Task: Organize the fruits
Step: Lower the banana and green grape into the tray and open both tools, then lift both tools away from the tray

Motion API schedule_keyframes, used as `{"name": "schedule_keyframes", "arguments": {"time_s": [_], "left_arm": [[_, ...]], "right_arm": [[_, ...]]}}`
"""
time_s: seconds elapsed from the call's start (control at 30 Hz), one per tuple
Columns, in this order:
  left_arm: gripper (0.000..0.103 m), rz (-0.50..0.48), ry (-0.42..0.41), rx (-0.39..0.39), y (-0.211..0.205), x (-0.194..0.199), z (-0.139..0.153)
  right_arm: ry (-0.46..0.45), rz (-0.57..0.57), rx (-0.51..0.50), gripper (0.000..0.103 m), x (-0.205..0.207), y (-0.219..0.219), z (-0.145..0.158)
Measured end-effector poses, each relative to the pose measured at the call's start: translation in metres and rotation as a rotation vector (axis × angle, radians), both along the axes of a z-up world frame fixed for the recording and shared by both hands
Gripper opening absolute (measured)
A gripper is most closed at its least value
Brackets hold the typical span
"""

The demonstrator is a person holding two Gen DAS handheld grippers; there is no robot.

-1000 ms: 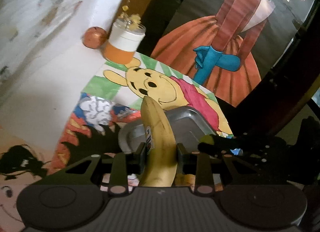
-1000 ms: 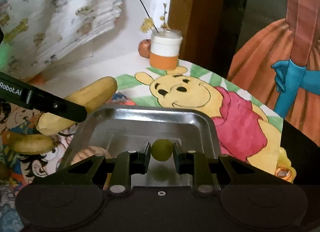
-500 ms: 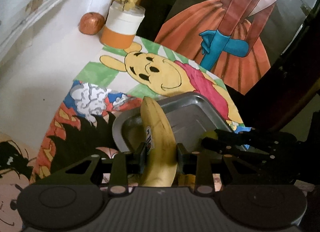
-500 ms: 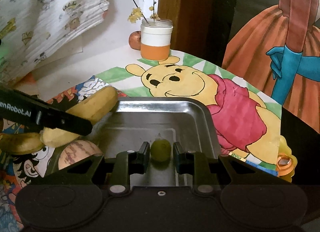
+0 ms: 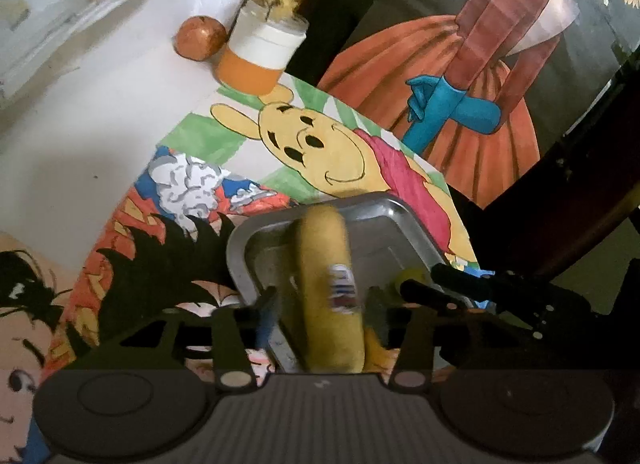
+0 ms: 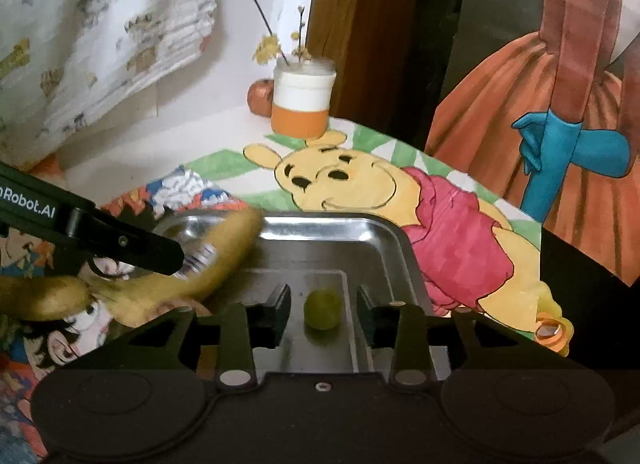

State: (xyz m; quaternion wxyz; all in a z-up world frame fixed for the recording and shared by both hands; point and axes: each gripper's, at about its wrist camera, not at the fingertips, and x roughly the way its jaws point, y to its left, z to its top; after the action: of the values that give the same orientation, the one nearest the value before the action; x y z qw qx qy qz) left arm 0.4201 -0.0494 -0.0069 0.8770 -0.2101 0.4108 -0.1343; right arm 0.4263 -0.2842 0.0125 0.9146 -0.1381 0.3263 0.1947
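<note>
A steel tray (image 5: 396,223) (image 6: 372,232) lies on the cartoon-print cloth. My left gripper (image 5: 322,304) is open, its jaws spread apart, and a blurred yellow banana (image 5: 328,284) with a sticker lies between them over the tray's left rim; it also shows in the right wrist view (image 6: 224,260). My right gripper (image 6: 323,310) is open, and a small green grape (image 6: 322,308) rests on the tray floor between its fingers. The grape also shows in the left wrist view (image 5: 410,278). A second banana (image 6: 40,302) lies left of the tray.
An orange-and-white jar (image 6: 303,101) with dried flowers and a small reddish fruit (image 6: 260,97) stand at the back by the wall. A patterned cloth (image 6: 100,23) hangs at the left. The table edge runs along the right, beside an orange dress picture (image 6: 560,103).
Both grippers have opened. The right one let go of the grape, which now sits on the tray. The left one released the banana, which is blurred and dropping over the tray.
</note>
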Motion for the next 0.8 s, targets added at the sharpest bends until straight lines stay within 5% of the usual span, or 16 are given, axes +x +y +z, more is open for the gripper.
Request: {"name": "schedule_keyframes", "arguments": {"time_s": [0.13,0.43,0.67,0.8], "left_arm": [[0.064,0.022,-0.031,0.002,0.004,-0.012,0.014],[0.101,0.162,-0.168,0.052,0.021,-0.066,0.056],[0.103,0.276,-0.262,0.115,0.028,-0.119,0.086],[0.103,0.323,-0.313,0.194,0.025,-0.149,0.093]], "right_arm": [[-0.053,-0.013,0.021,0.053,-0.014,0.0,0.015],[-0.148,-0.075,0.075,0.084,-0.061,-0.004,0.058],[-0.23,-0.135,0.164,0.101,-0.111,-0.011,0.089],[-0.239,-0.127,0.197,0.102,-0.134,-0.011,0.097]]}}
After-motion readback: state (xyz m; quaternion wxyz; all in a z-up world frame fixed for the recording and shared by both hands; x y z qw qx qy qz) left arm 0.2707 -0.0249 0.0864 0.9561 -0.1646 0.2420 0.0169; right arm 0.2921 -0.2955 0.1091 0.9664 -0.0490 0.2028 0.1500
